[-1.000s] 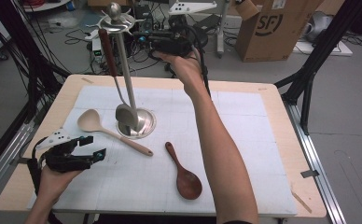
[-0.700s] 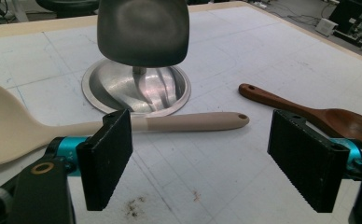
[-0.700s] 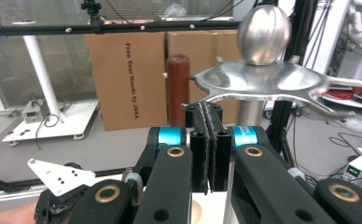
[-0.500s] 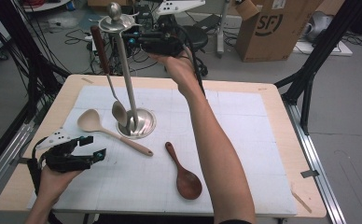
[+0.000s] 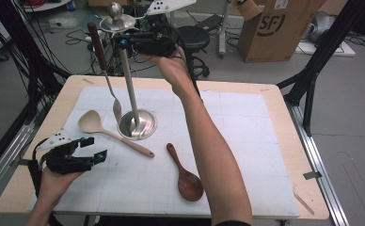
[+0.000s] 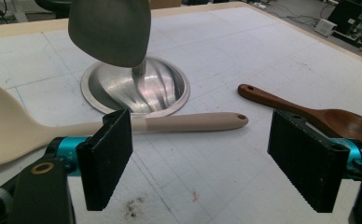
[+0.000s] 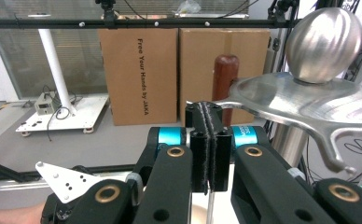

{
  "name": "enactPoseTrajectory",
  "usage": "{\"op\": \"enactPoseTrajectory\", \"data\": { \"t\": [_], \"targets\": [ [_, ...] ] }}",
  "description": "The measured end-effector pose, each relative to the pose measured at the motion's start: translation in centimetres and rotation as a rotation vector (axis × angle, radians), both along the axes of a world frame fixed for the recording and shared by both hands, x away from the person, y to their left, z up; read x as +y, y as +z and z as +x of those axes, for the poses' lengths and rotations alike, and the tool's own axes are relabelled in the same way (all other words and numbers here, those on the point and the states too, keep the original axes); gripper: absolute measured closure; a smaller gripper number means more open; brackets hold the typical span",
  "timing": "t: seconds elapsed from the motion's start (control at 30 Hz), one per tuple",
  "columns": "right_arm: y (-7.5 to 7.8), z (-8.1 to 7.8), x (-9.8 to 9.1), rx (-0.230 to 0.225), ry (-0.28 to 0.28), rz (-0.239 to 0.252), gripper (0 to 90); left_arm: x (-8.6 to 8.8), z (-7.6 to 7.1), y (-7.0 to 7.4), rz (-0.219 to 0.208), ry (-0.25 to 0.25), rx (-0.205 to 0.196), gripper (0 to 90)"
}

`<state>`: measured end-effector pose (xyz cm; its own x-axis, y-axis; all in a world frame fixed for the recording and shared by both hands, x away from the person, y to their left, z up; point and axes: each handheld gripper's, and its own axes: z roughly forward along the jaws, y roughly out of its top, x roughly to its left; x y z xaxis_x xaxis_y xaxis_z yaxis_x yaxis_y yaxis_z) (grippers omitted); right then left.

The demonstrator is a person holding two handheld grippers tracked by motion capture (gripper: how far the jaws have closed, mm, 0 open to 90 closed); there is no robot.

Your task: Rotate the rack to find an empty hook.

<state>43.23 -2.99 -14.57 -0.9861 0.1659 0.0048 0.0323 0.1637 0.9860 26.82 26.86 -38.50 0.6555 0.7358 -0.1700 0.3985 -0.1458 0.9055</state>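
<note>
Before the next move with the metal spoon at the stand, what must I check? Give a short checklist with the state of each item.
1. Right gripper shut on the metal spoon: ok.
2. Spoon caught on a hook of the utensil stand: cannot tell.
3. Spoon bowl hanging clear of the table: ok.
4. Left gripper open, nothing between its jaws: ok.
5. Beige spoon and dark wooden spoon lying flat, not held: ok.
</note>
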Motion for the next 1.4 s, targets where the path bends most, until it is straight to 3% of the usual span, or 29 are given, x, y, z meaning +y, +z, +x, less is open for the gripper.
{"op": "enactPoseTrajectory", "data": {
  "t": [0.3, 0.73, 1.4],
  "targets": [
    [0.0, 0.0, -0.1, 0.004, 0.016, -0.015, 89.5, 0.0, 0.0, 0.0, -0.002, 0.0, -0.001, 22.7],
    [-0.1, 0.3, -1.8, 0.003, 0.013, -0.011, 89.5, 0.0, -0.1, 0.0, -0.002, 0.001, -0.003, 22.6],
    [0.2, 1.8, -6.1, 0.014, -0.076, 0.027, 89.5, -0.1, 0.0, -0.1, 0.011, -0.004, -0.003, 22.7]
  ]
}}
